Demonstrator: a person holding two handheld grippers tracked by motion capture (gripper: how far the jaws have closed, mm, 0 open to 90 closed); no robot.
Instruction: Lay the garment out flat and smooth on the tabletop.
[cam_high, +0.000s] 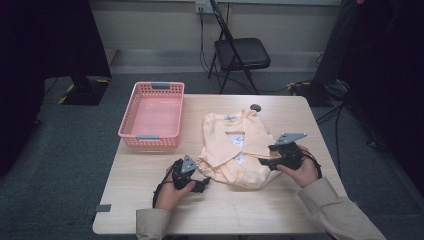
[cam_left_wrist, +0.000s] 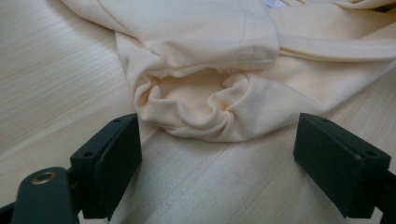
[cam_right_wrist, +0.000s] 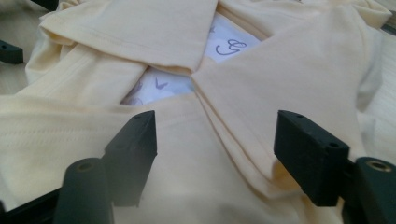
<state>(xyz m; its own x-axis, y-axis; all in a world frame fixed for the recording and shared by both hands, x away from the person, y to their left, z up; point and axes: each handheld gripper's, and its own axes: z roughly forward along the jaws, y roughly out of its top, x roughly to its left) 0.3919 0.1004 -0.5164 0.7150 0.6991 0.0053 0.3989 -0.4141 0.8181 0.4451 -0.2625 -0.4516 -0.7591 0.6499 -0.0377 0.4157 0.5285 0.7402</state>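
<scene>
A pale yellow T-shirt (cam_high: 235, 150) lies folded on the wooden table (cam_high: 150, 200), sleeves crossed over a white print (cam_right_wrist: 224, 46). My left gripper (cam_high: 202, 185) rests on the table at the shirt's near left corner, open, with the bunched edge of the cloth (cam_left_wrist: 201, 112) just beyond its jaws. My right gripper (cam_high: 264, 161) hovers over the shirt's right side, open, its jaws apart above the folded cloth (cam_right_wrist: 215, 154) and pressing on nothing.
A pink plastic basket (cam_high: 152, 116) stands empty at the table's far left. A small dark disc (cam_high: 255, 107) lies near the far edge. A black folding chair (cam_high: 239, 55) stands behind the table.
</scene>
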